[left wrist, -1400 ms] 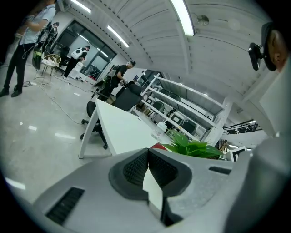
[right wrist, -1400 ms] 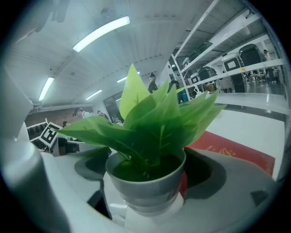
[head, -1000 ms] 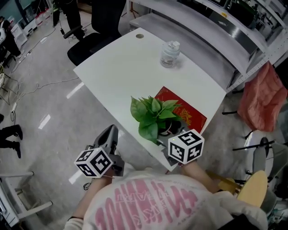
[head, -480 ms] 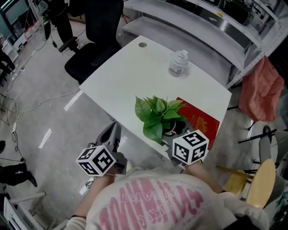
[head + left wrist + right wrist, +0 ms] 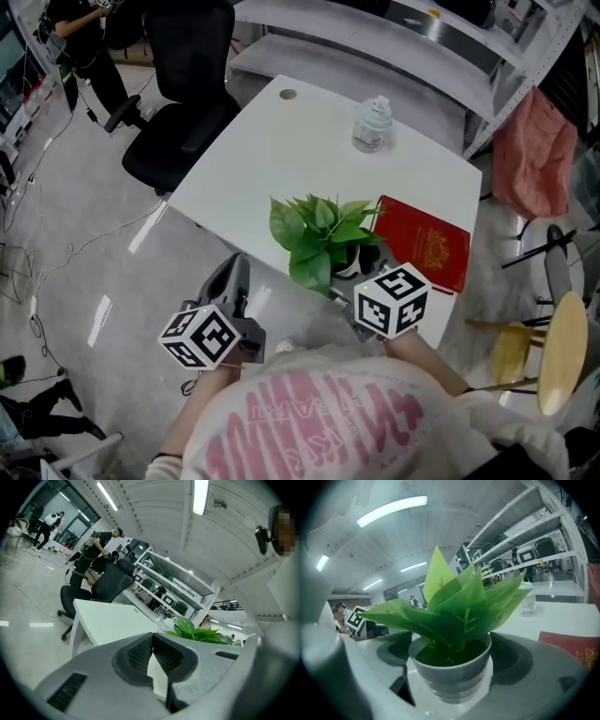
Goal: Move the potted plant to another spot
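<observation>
While the left tongs hang shut and empty off the near edge of the white worktop, the right tongs are clamped on the pot of the potted plant. Plant's at the front of the worktop, right beside a red book, with a water bottle well behind it.

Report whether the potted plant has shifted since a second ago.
Yes. The green-leaved plant in its grey pot has shifted left, clear of the flat red booklet it overlapped.
</observation>
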### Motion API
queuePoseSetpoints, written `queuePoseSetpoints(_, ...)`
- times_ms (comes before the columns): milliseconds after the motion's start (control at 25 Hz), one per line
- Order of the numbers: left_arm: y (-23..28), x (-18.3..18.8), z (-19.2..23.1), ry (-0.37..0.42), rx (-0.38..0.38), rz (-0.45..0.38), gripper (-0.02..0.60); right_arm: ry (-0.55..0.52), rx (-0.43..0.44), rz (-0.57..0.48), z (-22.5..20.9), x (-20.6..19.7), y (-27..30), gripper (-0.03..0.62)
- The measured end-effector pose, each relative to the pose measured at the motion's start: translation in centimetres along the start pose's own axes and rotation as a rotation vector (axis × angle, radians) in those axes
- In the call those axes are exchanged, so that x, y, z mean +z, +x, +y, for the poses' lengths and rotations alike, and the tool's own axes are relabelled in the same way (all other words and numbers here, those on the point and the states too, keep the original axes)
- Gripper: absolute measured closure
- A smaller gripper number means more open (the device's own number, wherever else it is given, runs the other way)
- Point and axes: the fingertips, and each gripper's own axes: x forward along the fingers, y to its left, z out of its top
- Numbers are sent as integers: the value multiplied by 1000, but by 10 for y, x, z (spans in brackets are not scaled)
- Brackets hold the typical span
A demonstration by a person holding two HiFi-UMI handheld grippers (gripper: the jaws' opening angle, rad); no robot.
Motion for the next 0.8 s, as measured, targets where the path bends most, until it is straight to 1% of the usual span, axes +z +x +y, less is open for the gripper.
queuePoseSetpoints(120, -18, 23, 28, -6, -4, 5, 578, 4, -8, 1, 29, 6, 27, 68)
queuePoseSetpoints(240, -29, 37, 45, -12, 1, -7, 578, -4, -9, 1, 44, 10, 43, 68)
queuePoseSetpoints(440, -43, 45, 59, -19, 25, -32, 578, -17, 5, 2, 55, 13, 56, 69)
queuePoseSetpoints(600, -46, 55, 65, -29, 47, -51, 578, -29, 17, -2, 57, 23, 65, 69)
queuePoseSetpoints(800, -48, 70, 71, -29, 52, -71, 578, -36, 24, -14, 60, 35, 78, 69)
